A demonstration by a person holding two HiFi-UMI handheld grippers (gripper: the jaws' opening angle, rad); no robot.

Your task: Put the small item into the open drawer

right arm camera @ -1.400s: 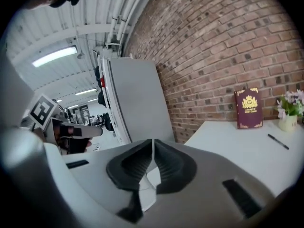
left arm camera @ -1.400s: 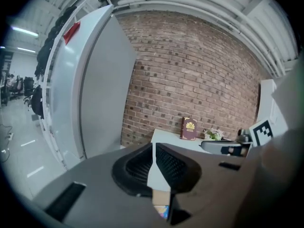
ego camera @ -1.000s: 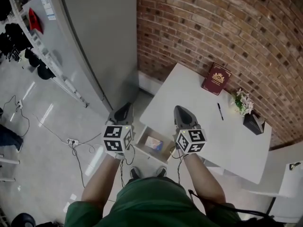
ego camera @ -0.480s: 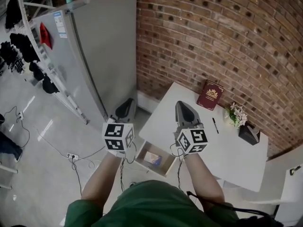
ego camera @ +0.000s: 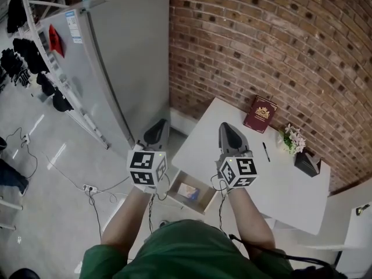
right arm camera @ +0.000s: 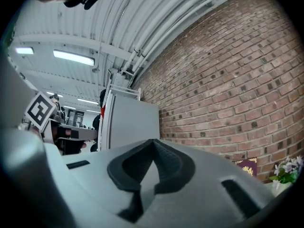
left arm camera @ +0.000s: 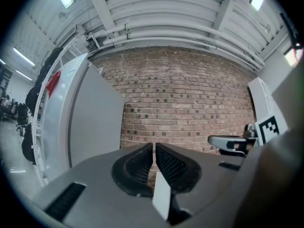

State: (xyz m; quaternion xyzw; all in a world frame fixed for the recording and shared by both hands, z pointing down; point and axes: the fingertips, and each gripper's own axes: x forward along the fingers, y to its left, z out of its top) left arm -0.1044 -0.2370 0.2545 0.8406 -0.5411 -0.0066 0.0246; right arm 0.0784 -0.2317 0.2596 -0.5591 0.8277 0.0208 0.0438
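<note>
While held raised at centre frame, left gripper (ego camera: 158, 127) and right gripper (ego camera: 228, 129): both clenched, nothing between jaws. Small bluish flat item (ego camera: 187, 190): lying inside open pale wooden drawer (ego camera: 210, 201), lower centre, below near edge of white rectangular table (ego camera: 285, 179). Judged already placed; best to lift away without brushing drawer front.

Both forearms forward side by side, left gripper (ego camera: 156, 131) and right gripper (ego camera: 231, 135) level, fingers (right arm camera: 169, 167) together, empty.
</note>
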